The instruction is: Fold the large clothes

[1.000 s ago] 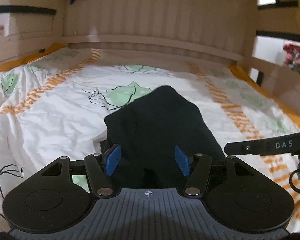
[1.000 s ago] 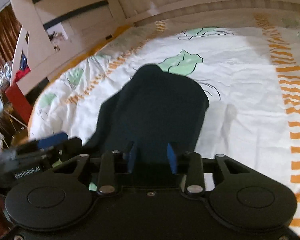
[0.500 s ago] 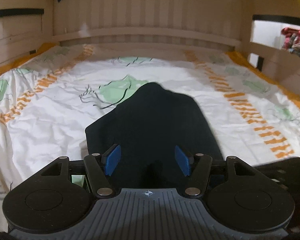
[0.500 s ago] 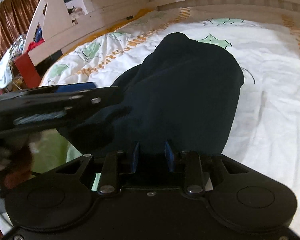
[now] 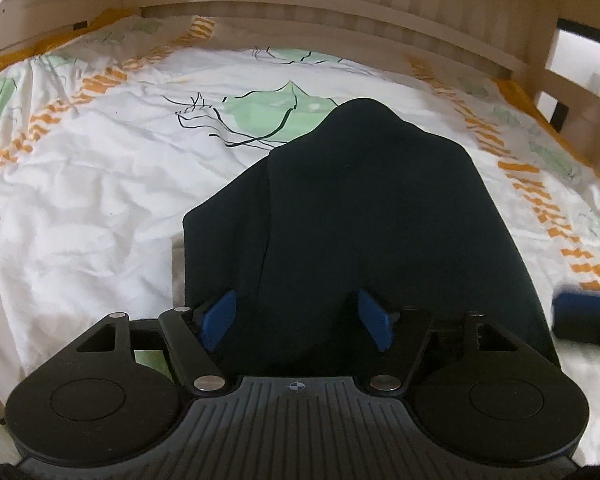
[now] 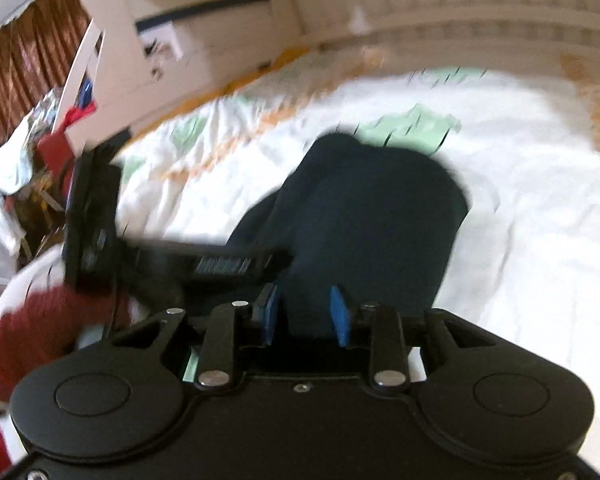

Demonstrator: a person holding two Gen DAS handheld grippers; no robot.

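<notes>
From the left wrist, the left gripper [image 5: 298, 320] is opening its jaws around the dark garment [image 5: 364, 208] on the bed [image 5: 84, 184], and from the right wrist the right gripper [image 6: 305, 314] pinches its near edge, so releasing and smoothing this fold likely comes next.

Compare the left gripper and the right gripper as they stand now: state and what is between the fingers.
The left gripper stands wide, its jaws opening, with the dark garment lying loosely between its fingers; the right gripper is much narrower, its fingers close against a fold of the garment. The left wrist view is sharp, the right wrist view blurred. Both have blue pads and point over the same garment on the patterned bedspread.
</notes>
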